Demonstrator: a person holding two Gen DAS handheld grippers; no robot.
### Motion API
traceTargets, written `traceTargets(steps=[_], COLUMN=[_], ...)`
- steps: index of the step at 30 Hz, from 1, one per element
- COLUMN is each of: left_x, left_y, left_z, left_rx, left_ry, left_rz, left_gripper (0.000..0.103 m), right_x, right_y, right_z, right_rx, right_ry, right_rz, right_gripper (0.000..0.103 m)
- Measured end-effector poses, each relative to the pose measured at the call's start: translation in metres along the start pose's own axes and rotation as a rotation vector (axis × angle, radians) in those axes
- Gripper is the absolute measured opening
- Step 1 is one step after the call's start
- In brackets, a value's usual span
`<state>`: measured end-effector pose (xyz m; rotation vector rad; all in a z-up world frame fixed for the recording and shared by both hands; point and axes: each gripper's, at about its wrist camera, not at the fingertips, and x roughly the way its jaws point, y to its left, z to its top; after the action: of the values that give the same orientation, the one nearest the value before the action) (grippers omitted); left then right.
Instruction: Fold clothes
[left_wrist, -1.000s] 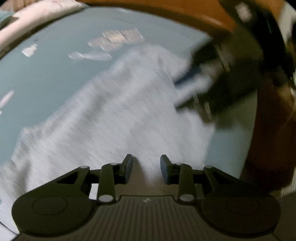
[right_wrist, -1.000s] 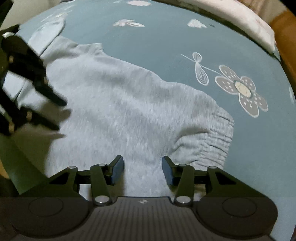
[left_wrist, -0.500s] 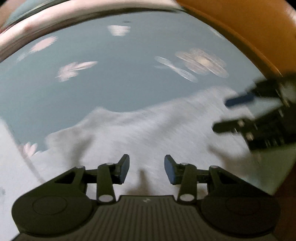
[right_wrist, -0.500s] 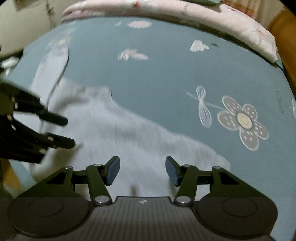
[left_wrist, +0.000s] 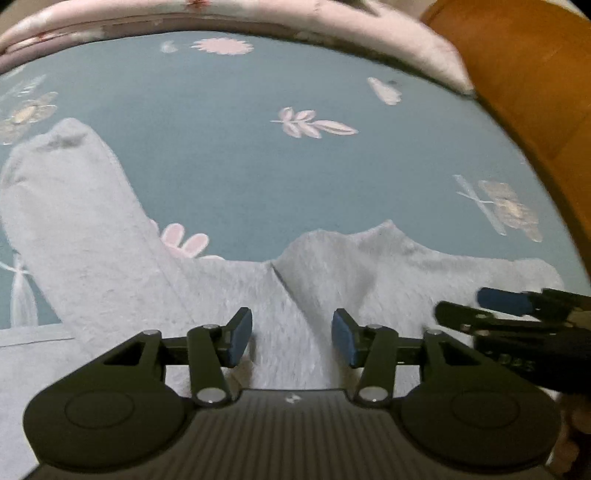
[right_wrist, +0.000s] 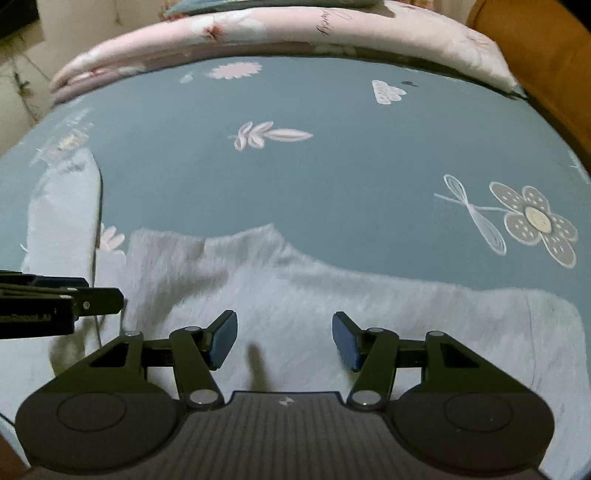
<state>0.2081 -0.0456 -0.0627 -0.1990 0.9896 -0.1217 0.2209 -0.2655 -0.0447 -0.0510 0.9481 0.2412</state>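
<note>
1. Item: grey fleece garment (left_wrist: 207, 295), lying spread on the teal flower-printed bed sheet (left_wrist: 258, 166), directly under and ahead of both tools; one leg or sleeve runs off ahead-left of the left tool (left_wrist: 291, 338).
2. Tool state: left tool and right tool (right_wrist: 284, 339) both spread, holding nothing.
3. Risk: a pinch may gather the sheet along with the fleece.
4. Risk: uneven grips would skew a fold.
5. Risk: tools close together; collision possible.
</note>
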Motion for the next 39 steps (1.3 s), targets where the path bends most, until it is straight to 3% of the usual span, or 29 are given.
traceTargets(steps=[10, 18, 28, 35, 39], left_x=[-0.016, -0.016, -0.023, -0.047, -0.075], left_y=[0.028, 0.019, 0.038, 0.043, 0.038], left_z=[-0.018, -0.026, -0.043, -0.076, -0.106], left_rx=[0.089, 0.095, 0.114, 0.163, 0.209], left_ry=[-0.019, -0.142, -0.336, -0.486, -0.544], left_rz=[-0.245, -0.310, -0.256, -0.200, -0.134], left_gripper=[0.056, 0.060, 0.063, 0.065, 0.072], right_x=[-0.010, 0.004, 0.016, 0.014, 0.012], right_y=[0.062, 0.064, 0.069, 0.078, 0.080], right_z=[-0.019, -0.037, -0.070, -0.092, -0.102], right_rx=[-0.013, -0.140, -0.251, -0.269, -0.261], right_ry=[-0.046, -0.003, -0.092, -0.227, -0.299], right_rz=[-0.191, -0.201, -0.242, -0.281, -0.295], right_gripper=[0.065, 0.066, 0.068, 0.073, 0.074])
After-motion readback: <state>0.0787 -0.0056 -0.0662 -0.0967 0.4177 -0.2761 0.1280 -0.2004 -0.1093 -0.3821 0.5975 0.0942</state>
